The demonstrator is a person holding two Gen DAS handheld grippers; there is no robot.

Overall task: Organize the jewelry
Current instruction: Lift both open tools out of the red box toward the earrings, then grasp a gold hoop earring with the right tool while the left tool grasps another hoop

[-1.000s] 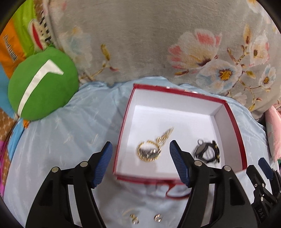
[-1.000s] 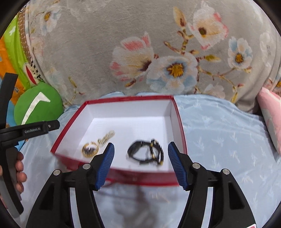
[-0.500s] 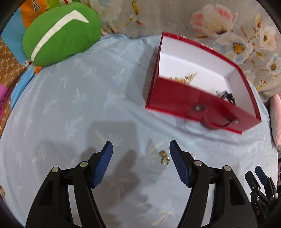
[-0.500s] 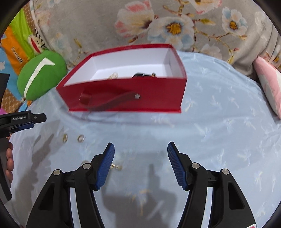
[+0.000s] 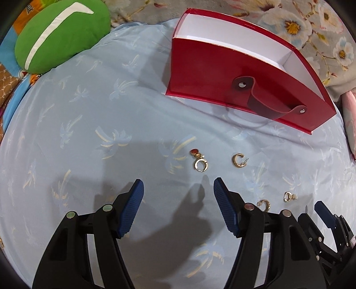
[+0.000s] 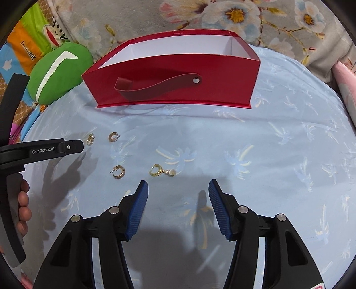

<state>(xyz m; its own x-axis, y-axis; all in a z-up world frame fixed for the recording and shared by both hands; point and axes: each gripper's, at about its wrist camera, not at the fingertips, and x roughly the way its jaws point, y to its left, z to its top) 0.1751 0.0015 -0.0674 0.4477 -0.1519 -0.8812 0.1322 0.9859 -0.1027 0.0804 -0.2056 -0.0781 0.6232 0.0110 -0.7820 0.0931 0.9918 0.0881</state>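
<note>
The left claw [image 5: 178, 193] stands wide apart with nothing between its blue pads [image 5: 131, 207], hovering over the pale blue bedsheet [image 5: 89, 137]. Just ahead of it lies a gold hoop earring with a red stone [image 5: 199, 161], and to the right of that an open gold hoop [image 5: 237, 160]. The right claw [image 6: 178, 195] is likewise spread wide and holds nothing. Just beyond its left pad lies a gold hoop with a pearl drop [image 6: 161, 170], and further left a plain gold hoop [image 6: 119, 171].

Four earrings lie on the sheet, all loose and apart from one another, and each view shows all four. In the left wrist view the two nearer the right claw are partly hidden at the lower right behind the left claw's finger.

One red box [image 6: 178, 89] with a white inside stands open beyond the earrings, a dark red strap [image 6: 155, 85] riveted to its front wall. From these low angles neither view shows what lies on the box floor.

The right wrist view alone shows the left claw from the side, with the person's fingers [image 6: 23, 204] on its handle. The left wrist view catches only the tip of the right claw at its lower right edge. One green cushion [image 5: 57, 33] sits at the far left, against a grey floral blanket [image 6: 244, 20].
</note>
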